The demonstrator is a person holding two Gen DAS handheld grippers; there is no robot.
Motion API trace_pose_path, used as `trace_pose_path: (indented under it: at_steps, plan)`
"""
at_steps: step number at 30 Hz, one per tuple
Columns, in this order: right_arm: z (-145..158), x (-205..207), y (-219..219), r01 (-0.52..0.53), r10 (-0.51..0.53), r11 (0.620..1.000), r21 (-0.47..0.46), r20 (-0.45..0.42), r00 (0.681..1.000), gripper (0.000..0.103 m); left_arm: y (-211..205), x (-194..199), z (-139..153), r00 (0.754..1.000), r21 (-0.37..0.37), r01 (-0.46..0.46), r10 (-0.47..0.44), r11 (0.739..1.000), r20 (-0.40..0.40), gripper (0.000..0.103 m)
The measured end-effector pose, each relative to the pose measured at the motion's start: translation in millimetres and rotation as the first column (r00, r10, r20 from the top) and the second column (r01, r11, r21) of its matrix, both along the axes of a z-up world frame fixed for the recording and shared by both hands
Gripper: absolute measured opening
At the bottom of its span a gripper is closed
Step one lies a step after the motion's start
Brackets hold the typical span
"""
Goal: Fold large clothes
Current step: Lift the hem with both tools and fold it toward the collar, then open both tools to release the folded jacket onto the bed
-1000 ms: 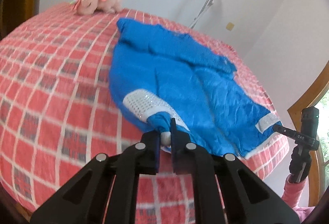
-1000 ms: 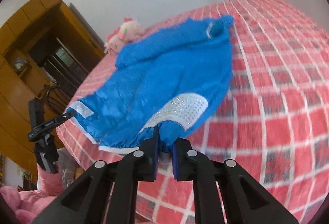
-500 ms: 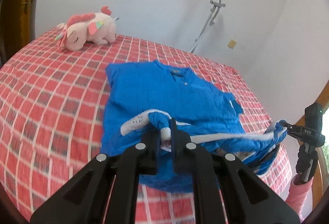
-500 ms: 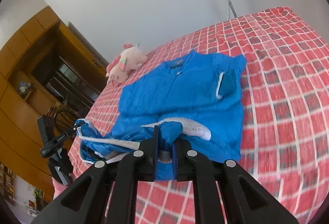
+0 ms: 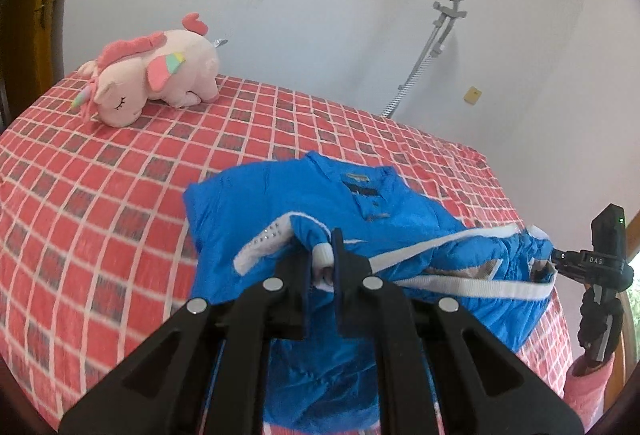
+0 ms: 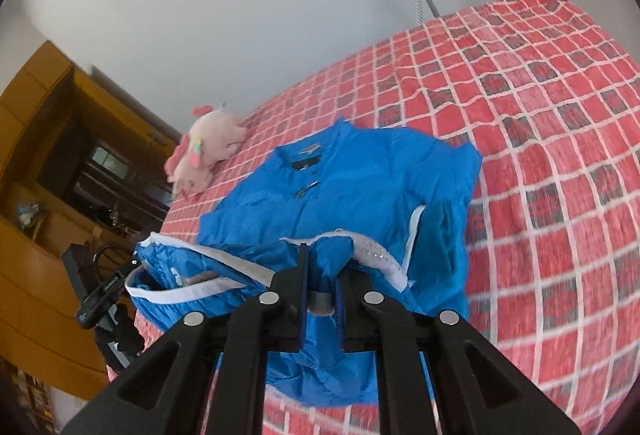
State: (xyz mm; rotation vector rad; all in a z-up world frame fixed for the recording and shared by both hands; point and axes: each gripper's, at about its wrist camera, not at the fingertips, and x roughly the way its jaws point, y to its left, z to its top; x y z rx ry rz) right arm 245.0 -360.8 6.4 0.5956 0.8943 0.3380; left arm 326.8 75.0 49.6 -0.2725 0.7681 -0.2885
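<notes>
A blue garment point(image 5: 368, 211) lies collar-up on a bed point(image 5: 120, 195) covered in red check, its lower half lifted clear of the covers. The left gripper point(image 5: 326, 263) is clamped on one hem corner, the right gripper point(image 6: 320, 275) on the other, each pinching white-trimmed fabric. Holding both corners level keeps the hem point(image 5: 460, 283) stretched between them, likely so the bottom can be laid evenly over the chest. A pink plush unicorn point(image 5: 152, 75) rests well apart, near the wall.
</notes>
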Motion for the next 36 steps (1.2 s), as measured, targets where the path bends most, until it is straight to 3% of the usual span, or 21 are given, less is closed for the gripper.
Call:
trace_pose_path:
  at_steps: [15, 21, 27, 30, 31, 32, 34, 36]
  plan:
    - [-72.7, 104.0, -13.0, 0.022, -0.027, 0.999, -0.033, -0.171, 0.985, 0.011, -12.9, 125.1, -79.3, 0.984, 0.055, -0.011, 0.020, 0.998, -0.177, 0.010]
    - [-94.4, 116.5, -14.1, 0.021, -0.026, 0.999, -0.027, -0.186, 0.982, 0.011, -12.2, 141.0, -102.2, 0.979, 0.055, -0.015, 0.026, 0.998, -0.202, 0.013]
    - [-95.9, 116.0, -15.7, 0.017, -0.022, 0.999, -0.029, -0.180, 0.983, 0.013, -16.4, 140.5, -100.6, 0.979, 0.081, -0.007, 0.024, 0.997, -0.205, 0.014]
    - [-84.8, 107.9, -13.6, 0.003, -0.010, 0.999, -0.038, -0.160, 0.987, 0.028, -14.4, 132.0, -90.1, 0.977, 0.065, 0.007, 0.007, 0.998, -0.212, 0.017]
    - [-79.3, 103.1, -13.6, -0.007, 0.002, 1.000, -0.029, -0.148, 0.989, 0.050, -12.4, 126.2, -83.6, 0.978, 0.057, 0.020, -0.008, 0.998, -0.208, 0.020]
    - [-71.7, 96.5, -13.0, -0.011, 0.006, 0.999, -0.040, -0.127, 0.992, 0.067, -10.8, 122.1, -79.6, 0.978, 0.054, 0.027, -0.015, 0.998, -0.206, 0.032]
    - [-55.4, 83.4, -9.5, -0.015, 0.007, 0.995, -0.100, -0.078, 0.997, 0.069, -4.1, 108.4, -68.5, 0.979, 0.026, 0.054, -0.048, 0.998, -0.199, 0.049]
    - [-43.0, 67.4, -7.5, -0.025, 0.020, 0.989, -0.144, -0.041, 0.999, 0.069, 3.2, 91.0, -58.9, 0.980, 0.010, 0.076, -0.073, 0.997, -0.183, 0.050]
